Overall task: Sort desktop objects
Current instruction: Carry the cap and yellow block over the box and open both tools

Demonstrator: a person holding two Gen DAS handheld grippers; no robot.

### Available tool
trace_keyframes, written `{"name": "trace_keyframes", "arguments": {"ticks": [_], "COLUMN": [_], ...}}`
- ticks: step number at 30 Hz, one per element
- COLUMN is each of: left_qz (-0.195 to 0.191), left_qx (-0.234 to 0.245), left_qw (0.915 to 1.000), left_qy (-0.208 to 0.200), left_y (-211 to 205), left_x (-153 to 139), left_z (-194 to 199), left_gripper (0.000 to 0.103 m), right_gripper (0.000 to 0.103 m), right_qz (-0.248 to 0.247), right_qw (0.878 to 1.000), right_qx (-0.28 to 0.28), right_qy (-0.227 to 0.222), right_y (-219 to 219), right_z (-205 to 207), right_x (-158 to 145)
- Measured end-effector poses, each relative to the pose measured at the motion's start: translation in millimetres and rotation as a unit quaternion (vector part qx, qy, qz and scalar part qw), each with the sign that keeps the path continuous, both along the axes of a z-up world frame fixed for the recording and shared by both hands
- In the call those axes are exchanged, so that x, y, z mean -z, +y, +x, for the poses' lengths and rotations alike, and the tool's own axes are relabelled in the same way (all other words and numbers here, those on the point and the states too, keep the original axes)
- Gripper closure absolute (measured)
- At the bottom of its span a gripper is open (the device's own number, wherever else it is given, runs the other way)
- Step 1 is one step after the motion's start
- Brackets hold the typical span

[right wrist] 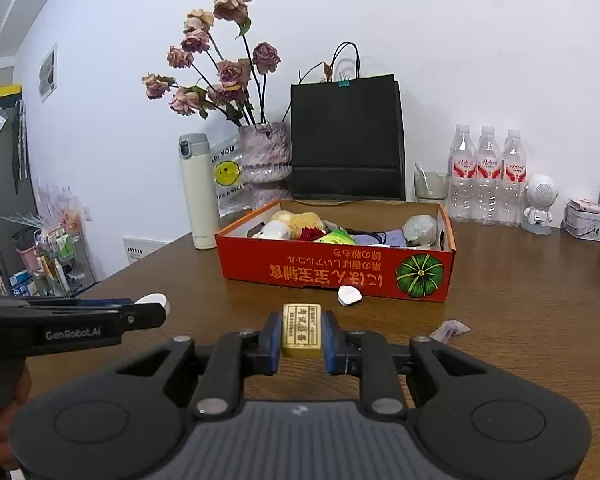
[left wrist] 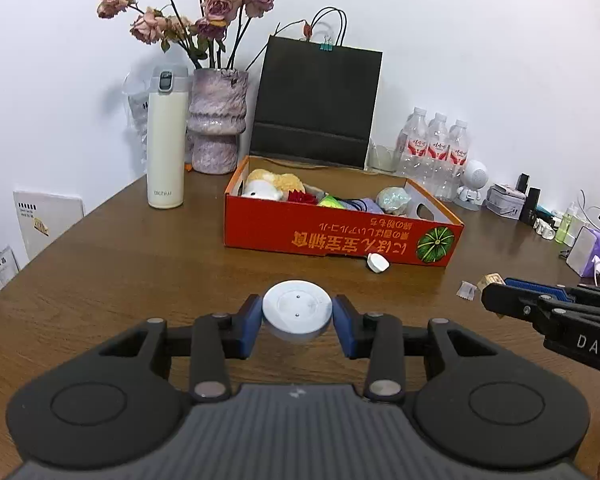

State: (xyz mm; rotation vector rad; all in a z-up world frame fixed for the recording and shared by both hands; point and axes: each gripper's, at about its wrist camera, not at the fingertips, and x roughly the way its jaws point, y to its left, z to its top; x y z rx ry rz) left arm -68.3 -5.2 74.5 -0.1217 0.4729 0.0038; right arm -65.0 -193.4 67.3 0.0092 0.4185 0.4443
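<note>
My left gripper [left wrist: 297, 316] is shut on a round white disc [left wrist: 297, 310] and holds it above the wooden table [left wrist: 120, 264], in front of the orange cardboard box [left wrist: 320, 236]. My right gripper [right wrist: 301, 336] is shut on a small gold bar-shaped block [right wrist: 301, 330], also in front of the box [right wrist: 320, 270]. The box holds plush toys and several small items. A small white cap [left wrist: 377, 262] lies on the table against the box front; it also shows in the right wrist view [right wrist: 349, 295]. A small crumpled wrapper [right wrist: 450, 329] lies to the right.
Behind the box stand a cream thermos [left wrist: 166, 152], a vase of dried roses [left wrist: 216, 120], a black paper bag [left wrist: 316, 104] and three water bottles [left wrist: 436, 148]. A white robot figurine [left wrist: 474, 184] and small clutter sit at the far right.
</note>
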Motion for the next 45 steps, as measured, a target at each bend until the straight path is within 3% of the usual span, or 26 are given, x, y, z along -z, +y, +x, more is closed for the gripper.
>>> {"name": "trace_keyframes", "arguments": {"ticks": [4,10,14,19,22,26,32,37,38,39,42,45], "left_qz": [0.008,0.030,0.056,0.033,0.023,0.061,0.057,0.040,0.039,0.034,0.008,-0.004], "left_qx": [0.002,-0.005,-0.008,0.026,0.044,0.046,0.057,0.068,0.064,0.060,0.055,0.047], "left_qw": [1.0000,0.9994,0.9975,0.9988,0.9988,0.9955,0.9934,0.9931,0.9935,0.9942,0.9956,0.9965], "left_qy": [-0.003,-0.016,-0.043,-0.024,0.005,0.057,0.083,0.086,0.085,0.083,0.076,0.070], "left_y": [-1,13,29,49,50,43,51,58,60,62,70,74], "left_x": [0,-8,-24,-32,-20,2,15,7,5,2,-14,-32], "left_z": [6,49,100,175,215,252,263,261,259,257,250,241], "left_gripper": [0.063,0.063,0.063,0.063,0.063,0.063,0.062,0.059,0.059,0.059,0.059,0.044], "right_gripper": [0.084,0.084,0.084,0.084,0.084,0.084,0.083,0.078,0.071,0.064,0.057,0.056], "right_qz": [0.006,0.024,0.028,0.038,0.061,0.092,0.091,0.056,0.057,0.062,0.078,0.076], "right_qw": [1.000,1.000,1.000,0.999,0.996,0.988,0.970,0.962,0.959,0.956,0.957,0.963], "right_qx": [-0.001,-0.002,-0.004,-0.027,-0.049,-0.071,-0.052,-0.028,-0.029,-0.032,-0.040,-0.025], "right_qy": [-0.004,-0.003,-0.011,-0.008,0.033,0.104,0.219,0.266,0.277,0.283,0.278,0.257], "right_y": [-2,-9,-8,7,22,46,80,94,93,91,84,71], "right_z": [3,33,75,142,194,260,325,334,335,335,328,322], "right_x": [-2,-15,-28,-38,-34,-12,19,32,34,33,18,-7]}}
